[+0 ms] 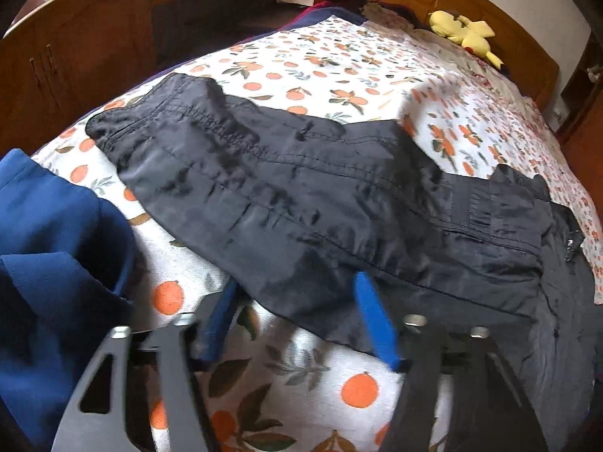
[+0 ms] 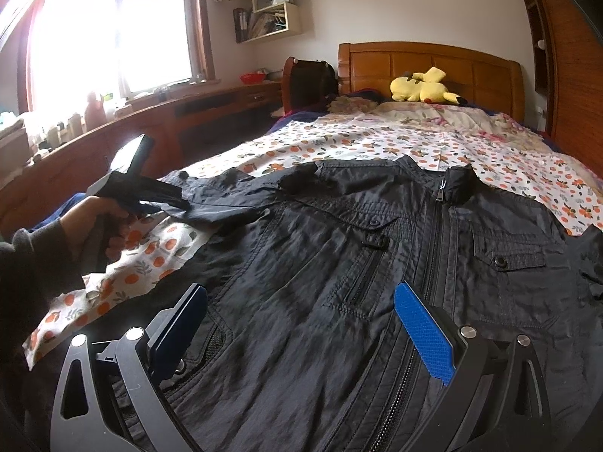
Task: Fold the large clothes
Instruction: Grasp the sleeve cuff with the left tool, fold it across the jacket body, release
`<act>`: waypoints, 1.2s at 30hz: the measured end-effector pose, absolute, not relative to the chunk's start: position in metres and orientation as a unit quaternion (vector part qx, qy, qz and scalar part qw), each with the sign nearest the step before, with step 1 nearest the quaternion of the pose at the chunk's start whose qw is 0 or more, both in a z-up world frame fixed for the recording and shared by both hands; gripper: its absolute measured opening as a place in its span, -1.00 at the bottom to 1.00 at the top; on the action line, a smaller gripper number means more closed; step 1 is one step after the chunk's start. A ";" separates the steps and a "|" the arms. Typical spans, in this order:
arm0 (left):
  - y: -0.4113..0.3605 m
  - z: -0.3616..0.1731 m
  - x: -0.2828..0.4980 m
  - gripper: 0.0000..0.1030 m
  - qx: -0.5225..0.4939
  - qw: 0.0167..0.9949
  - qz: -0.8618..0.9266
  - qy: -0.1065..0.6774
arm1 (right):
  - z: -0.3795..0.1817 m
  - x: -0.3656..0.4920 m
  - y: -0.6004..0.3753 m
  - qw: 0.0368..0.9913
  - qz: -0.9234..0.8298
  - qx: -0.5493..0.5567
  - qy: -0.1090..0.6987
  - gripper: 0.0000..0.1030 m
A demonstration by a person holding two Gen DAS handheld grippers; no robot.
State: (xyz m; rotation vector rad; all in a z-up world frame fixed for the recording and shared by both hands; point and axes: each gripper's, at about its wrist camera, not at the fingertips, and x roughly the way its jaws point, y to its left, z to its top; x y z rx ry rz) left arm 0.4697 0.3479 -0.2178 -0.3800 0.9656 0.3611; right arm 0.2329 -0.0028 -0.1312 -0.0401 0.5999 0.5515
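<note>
This is a bedroom in a home. Ahead of the fingers stretches a bed under a white sheet printed with oranges and leaves (image 2: 377, 143), ending at a panelled honey-coloured wooden headboard (image 2: 429, 64) with a yellow plush toy (image 2: 422, 88) lying at its foot. Off to the left of the fingers, a bright wood-framed window (image 2: 113, 34) stands above a long low wooden cabinet (image 2: 211, 113), and pale wall-mounted box shelves stuffed with books and papers (image 2: 269, 19) hang beside it.

Black zip-front jacket (image 2: 339, 263) spread face-up across the orange-print bedsheet (image 2: 377, 143), one sleeve (image 1: 282, 188) stretched sideways (fabric wrinkled).
</note>
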 end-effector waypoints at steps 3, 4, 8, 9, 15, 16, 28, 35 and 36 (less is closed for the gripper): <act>0.341 -0.213 0.474 -0.73 -0.168 0.854 0.179 0.458 | -0.129 0.232 -0.003 0.919 0.268 -0.019 0.290 0.87; 0.339 -0.210 0.476 -0.78 -0.159 0.855 0.184 0.458 | -0.129 0.232 -0.002 0.919 0.268 -0.020 0.289 0.87; 0.306 -0.181 0.483 -0.94 -0.076 0.875 0.197 0.437 | -0.130 0.234 -0.001 0.919 0.258 -0.029 0.296 0.87; 0.299 -0.174 0.483 -0.94 -0.065 0.880 0.192 0.429 | -0.129 0.234 -0.002 0.920 0.254 -0.030 0.296 0.87; 0.228 -0.122 0.471 -0.95 -0.015 0.917 0.115 0.382 | -0.116 0.230 -0.019 0.931 0.221 -0.028 0.289 0.87; 0.218 -0.116 0.469 -0.95 -0.008 0.920 0.104 0.378 | -0.114 0.227 -0.024 0.933 0.214 -0.029 0.288 0.87; 0.121 -0.104 0.417 -0.91 0.047 0.927 0.004 0.373 | -0.088 0.214 -0.071 0.946 0.166 -0.022 0.277 0.87; 0.124 -0.122 0.382 -0.65 0.040 0.919 -0.002 0.392 | -0.078 0.212 -0.074 0.946 0.182 -0.006 0.268 0.87; 0.125 -0.124 0.377 -0.39 0.039 0.919 -0.003 0.393 | -0.078 0.212 -0.074 0.945 0.185 -0.006 0.268 0.87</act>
